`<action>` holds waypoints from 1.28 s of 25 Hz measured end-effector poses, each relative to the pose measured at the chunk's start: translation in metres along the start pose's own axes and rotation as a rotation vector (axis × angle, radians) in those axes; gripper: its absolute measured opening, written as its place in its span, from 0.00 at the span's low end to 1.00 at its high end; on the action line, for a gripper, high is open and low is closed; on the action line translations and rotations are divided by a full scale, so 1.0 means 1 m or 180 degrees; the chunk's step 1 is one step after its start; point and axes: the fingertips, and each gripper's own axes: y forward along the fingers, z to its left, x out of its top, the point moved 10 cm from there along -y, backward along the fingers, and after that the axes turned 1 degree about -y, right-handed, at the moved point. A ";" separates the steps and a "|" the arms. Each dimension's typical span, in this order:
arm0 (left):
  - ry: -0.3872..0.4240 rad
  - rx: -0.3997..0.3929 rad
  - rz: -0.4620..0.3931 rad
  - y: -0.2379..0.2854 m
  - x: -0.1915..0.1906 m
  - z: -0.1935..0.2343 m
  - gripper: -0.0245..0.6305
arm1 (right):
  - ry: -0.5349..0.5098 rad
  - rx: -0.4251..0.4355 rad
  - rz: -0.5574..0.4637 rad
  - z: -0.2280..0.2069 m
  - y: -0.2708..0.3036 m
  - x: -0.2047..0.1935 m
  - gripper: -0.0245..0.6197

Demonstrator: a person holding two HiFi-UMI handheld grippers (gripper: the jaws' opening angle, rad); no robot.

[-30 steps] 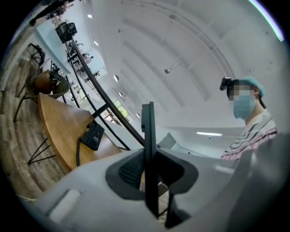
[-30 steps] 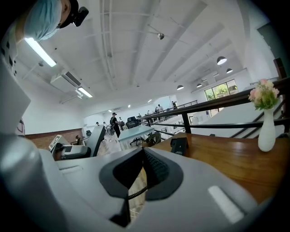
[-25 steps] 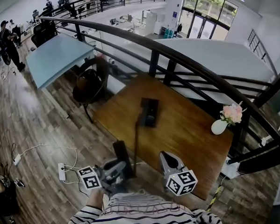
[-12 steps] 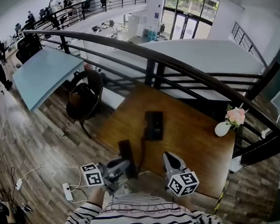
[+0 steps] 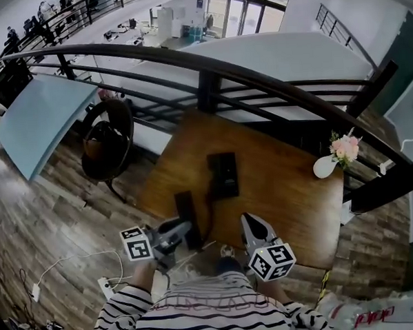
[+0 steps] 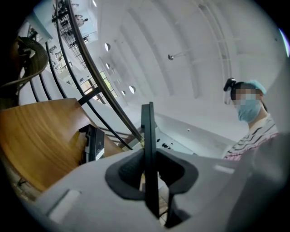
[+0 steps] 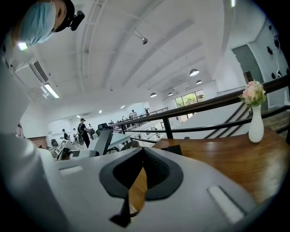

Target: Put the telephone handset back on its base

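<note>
My head camera looks steeply down over the table (image 5: 284, 198). Both gripper cameras sit low at 6 o'clock, facing 12. All share the telephone base (image 5: 223, 175).

Brown wooden counter (image 5: 280, 195) is carrying two items. A black telephone base (image 5: 223, 175) is lying flat near the middle of the top. A white vase (image 5: 324, 166) of pink flowers (image 5: 345, 147) is standing upright by the right edge, well apart from the base.
</note>
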 end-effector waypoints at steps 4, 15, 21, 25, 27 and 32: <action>-0.0014 -0.0074 0.0124 0.025 0.004 0.023 0.15 | 0.0017 0.0013 0.0031 -0.017 0.013 0.002 0.04; -0.0104 -0.0069 0.0201 0.075 0.038 0.111 0.15 | -0.0030 0.0166 0.0270 -0.060 0.083 0.021 0.04; -0.0150 0.0009 0.0265 0.108 0.043 0.148 0.15 | -0.0032 0.0171 0.0336 -0.087 0.096 0.026 0.04; -0.0193 0.0070 0.0300 0.126 0.044 0.172 0.15 | -0.0015 0.0145 0.0382 -0.103 0.100 0.027 0.04; -0.0209 0.0102 0.0334 0.132 0.043 0.184 0.15 | -0.0003 0.0121 0.0400 -0.110 0.101 0.027 0.04; -0.0231 0.0140 0.0422 0.141 0.044 0.211 0.15 | 0.0025 0.0062 0.0452 -0.120 0.105 0.026 0.04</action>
